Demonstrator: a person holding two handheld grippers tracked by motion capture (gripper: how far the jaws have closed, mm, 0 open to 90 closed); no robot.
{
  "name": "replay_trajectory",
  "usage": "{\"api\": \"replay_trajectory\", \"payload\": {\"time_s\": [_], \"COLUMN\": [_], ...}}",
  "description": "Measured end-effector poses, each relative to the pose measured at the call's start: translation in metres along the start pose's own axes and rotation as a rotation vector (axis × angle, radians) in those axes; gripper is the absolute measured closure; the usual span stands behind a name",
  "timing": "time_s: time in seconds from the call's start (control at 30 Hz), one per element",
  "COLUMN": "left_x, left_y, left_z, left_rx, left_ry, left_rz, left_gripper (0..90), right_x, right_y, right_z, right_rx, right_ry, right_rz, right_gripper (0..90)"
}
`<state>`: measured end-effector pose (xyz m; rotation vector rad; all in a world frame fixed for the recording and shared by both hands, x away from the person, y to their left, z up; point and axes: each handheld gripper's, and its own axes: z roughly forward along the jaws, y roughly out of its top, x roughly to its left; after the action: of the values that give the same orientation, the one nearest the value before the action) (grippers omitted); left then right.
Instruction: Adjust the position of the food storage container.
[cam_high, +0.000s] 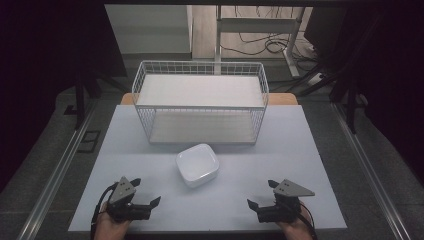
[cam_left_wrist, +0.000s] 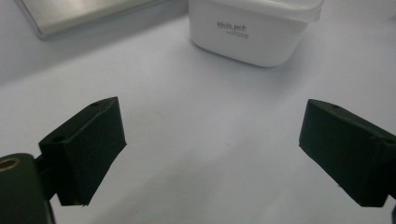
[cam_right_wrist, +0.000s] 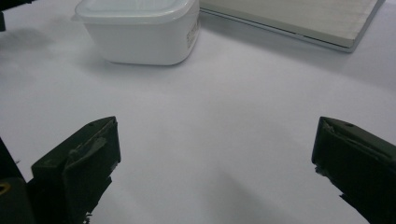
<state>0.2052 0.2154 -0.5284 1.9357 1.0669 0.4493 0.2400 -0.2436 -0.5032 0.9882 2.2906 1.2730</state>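
White wire forms a two-tier rack (cam_high: 200, 102) standing at the far middle of the pale counter (cam_high: 300, 165) in the high view, with a flat shelf board on each tier. A white lidded container (cam_high: 197, 164) sits just in front of the rack, near the centre of the counter, apart from the rack's lower edge. The left gripper (cam_high: 146, 193) rests at the near left edge, held by a hand (cam_high: 109, 226) entering from the bottom, its fingers spread wide and holding nothing. The right gripper (cam_high: 261, 194) rests at the near right edge, likewise held by a hand (cam_high: 296, 227), fingers spread wide and empty; both point inward toward the container and are well apart from it. In the left gripper view, the two black fingers (cam_left_wrist: 86, 151) stand far apart over bare counter, with the container (cam_left_wrist: 252, 30) ahead bearing small dark print on its side wall, and the rack's base edge (cam_left_wrist: 84, 16) at upper left. In the right gripper view, the fingers (cam_right_wrist: 77, 170) are again wide apart, the container (cam_right_wrist: 140, 32) ahead at upper left, the rack's lower shelf (cam_right_wrist: 299, 21) at upper right.
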Motion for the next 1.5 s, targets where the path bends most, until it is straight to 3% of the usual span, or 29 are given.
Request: {"api": "replay_trajectory", "payload": {"time_s": [0.13,0.43,0.57,0.67,0.77,1.0,1.1,1.5], "left_x": [-0.001,-0.004,-0.006,-0.010,-0.010,-0.009,-0.008,0.011], "left_y": [0.000,0.003,0.005,0.006,0.008,0.014,0.017,0.037], "left_z": [0.003,0.001,0.000,0.000,0.001,0.006,0.009,0.037], "left_rx": [0.021,0.004,0.003,0.012,0.009,-0.011,-0.015,-0.013], "left_ry": [-0.028,-0.034,-0.023,0.018,0.017,-0.006,-0.019,-0.026], "left_rz": [-0.018,-0.010,0.019,0.068,0.063,0.056,0.058,-0.023], "left_gripper": [2.6,0.5,2.9,5.7,8.6,20.9,30.4,72.2], "right_x": [0.001,0.000,0.002,0.003,0.003,-0.002,-0.003,-0.008], "right_y": [-0.002,0.000,0.002,0.004,0.008,0.019,0.024,0.063], "right_z": [0.004,0.004,0.005,0.008,0.011,0.018,0.022,0.069], "right_rx": [0.035,0.015,0.027,0.047,0.071,0.079,0.074,0.082], "right_ry": [-0.003,-0.006,0.004,0.005,-0.005,0.001,0.010,0.086], "right_rz": [0.006,0.045,0.027,0.025,0.020,0.066,0.075,0.008], "right_gripper": [0.1,0.0,0.0,0.0,1.4,13.2,18.4,67.9]}}
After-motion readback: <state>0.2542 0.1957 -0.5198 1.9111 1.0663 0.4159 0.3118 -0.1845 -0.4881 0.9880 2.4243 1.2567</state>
